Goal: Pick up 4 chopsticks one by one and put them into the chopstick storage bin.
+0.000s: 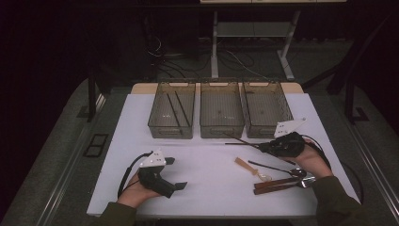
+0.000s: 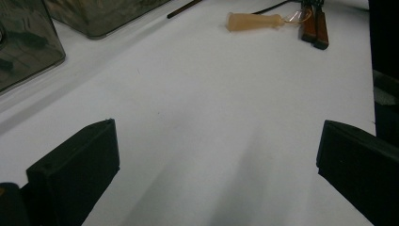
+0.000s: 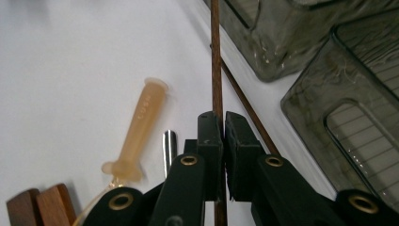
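Right gripper [image 3: 222, 123] pinches one brown chopstick [image 3: 216, 56] between its jaws, just in front of the three clear bins [image 1: 221, 110]; a second chopstick [image 3: 244, 106] lies on the white table [image 1: 207, 165] beside it. Left gripper [image 1: 176, 173] rests low at the table's near left, jaws spread wide and holding nothing.

A thin dark-brown chopstick [image 3: 216, 56] is lying clamped between the two jaws, its rough-textured shaft running straight out past the jaw tips and passing back below them. In the high view the chopstick [image 1: 244, 141] is projecting level from the jaws over the white table, pointing along the front of the bins. A second chopstick [image 3: 244, 104] is lying on the table just right of the jaws, slanting away from them.
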